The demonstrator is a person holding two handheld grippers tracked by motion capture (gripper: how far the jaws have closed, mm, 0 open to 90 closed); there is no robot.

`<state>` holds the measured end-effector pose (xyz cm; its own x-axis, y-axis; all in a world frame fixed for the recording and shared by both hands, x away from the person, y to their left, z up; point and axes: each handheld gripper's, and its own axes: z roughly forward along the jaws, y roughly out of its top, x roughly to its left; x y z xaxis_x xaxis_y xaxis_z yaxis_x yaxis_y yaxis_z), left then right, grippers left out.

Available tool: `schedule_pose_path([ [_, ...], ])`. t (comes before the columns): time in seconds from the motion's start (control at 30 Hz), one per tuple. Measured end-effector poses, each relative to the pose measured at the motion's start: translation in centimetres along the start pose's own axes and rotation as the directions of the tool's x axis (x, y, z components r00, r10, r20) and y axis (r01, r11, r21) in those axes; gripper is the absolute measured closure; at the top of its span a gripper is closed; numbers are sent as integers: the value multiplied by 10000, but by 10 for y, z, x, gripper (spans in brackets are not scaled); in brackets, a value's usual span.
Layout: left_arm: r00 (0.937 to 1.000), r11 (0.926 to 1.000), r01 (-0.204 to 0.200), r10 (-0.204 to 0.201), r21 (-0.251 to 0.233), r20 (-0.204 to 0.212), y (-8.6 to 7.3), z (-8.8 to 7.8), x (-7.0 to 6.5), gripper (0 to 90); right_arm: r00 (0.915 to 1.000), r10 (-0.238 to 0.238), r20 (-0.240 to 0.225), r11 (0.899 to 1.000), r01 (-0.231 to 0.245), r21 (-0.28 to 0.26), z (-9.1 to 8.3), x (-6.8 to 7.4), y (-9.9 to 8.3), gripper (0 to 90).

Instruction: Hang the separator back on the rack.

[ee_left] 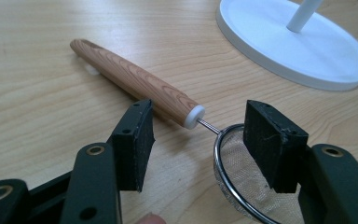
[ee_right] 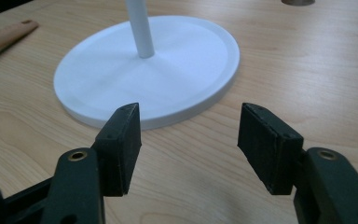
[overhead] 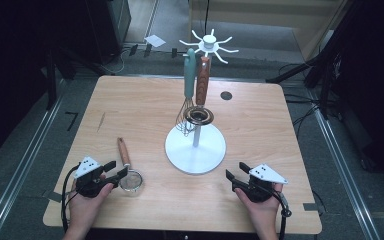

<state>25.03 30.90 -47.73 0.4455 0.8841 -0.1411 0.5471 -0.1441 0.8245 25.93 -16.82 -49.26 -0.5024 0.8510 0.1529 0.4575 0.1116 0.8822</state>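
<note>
Utensil stand (overhead: 195, 148) sits at the centre of the tabletop (overhead: 260, 120). A whisk (overhead: 187, 95) and a second strainer (overhead: 200, 112) hang from it. A strainer (overhead: 128, 167) lies flat to its left, handle pointing away, just beside the left gripper (overhead: 111, 170). The right gripper (overhead: 235, 177) rests near the stand's base, to its right.

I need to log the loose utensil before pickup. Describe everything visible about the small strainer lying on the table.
The small strainer lies flat on the wooden table, left of the white stand base. It has a wood-grain handle with a white collar, a thin wire neck and a shiny metal ring holding fine mesh. The handle points away from the person. The left gripper is open, its fingers straddling the neck where handle meets ring; whether they touch it is unclear.
</note>
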Motion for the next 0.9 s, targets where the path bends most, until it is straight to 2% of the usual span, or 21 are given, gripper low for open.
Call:
schedule_pose_path([
  [0.07, 9999, 9998, -141, 142, 130, -62, -2, 0, 0, 468, 9999, -45, -103, 9999, 44, -104, -1, 2, 3, 408],
  [0.17, 9998, 9993, 160, -163, 326, 92, -4, -2, 3, 489, 9998, -97, -150, 9999, 96, -88, 0, 5, 5, 409],
  [0.23, 9988, 9990, 266, -279, 347, 398, -4, -3, 4, 537, 9997, -169, -151, 9998, 168, -90, -1, 7, 6, 409],
  [0.3, 9979, 9982, 331, -358, 500, 535, -4, -3, 4, 571, 9996, -252, -123, 9996, 250, -125, -2, 9, 7, 408],
  [0.37, 9949, 9966, 458, -516, 682, 863, -4, -4, 4, 610, 9995, -281, -140, 9995, 279, -141, -4, 11, 6, 408],
  [0.47, 9911, 9940, 443, -563, 997, 1209, -4, -4, 2, 645, 9993, -337, -143, 9993, 334, -153, -6, 14, 6, 408],
  [0.73, 9907, 9927, 323, -472, 1163, 1276, -4, -5, -8, 741, 9977, -602, -319, 9982, 601, -43, -2, 22, 6, 407],
  [0.9, 9881, 9930, 202, -376, 1168, 1492, -5, -2, -18, 758, 9970, -657, -399, 9978, 654, -86, -2, 26, 6, 407],
])
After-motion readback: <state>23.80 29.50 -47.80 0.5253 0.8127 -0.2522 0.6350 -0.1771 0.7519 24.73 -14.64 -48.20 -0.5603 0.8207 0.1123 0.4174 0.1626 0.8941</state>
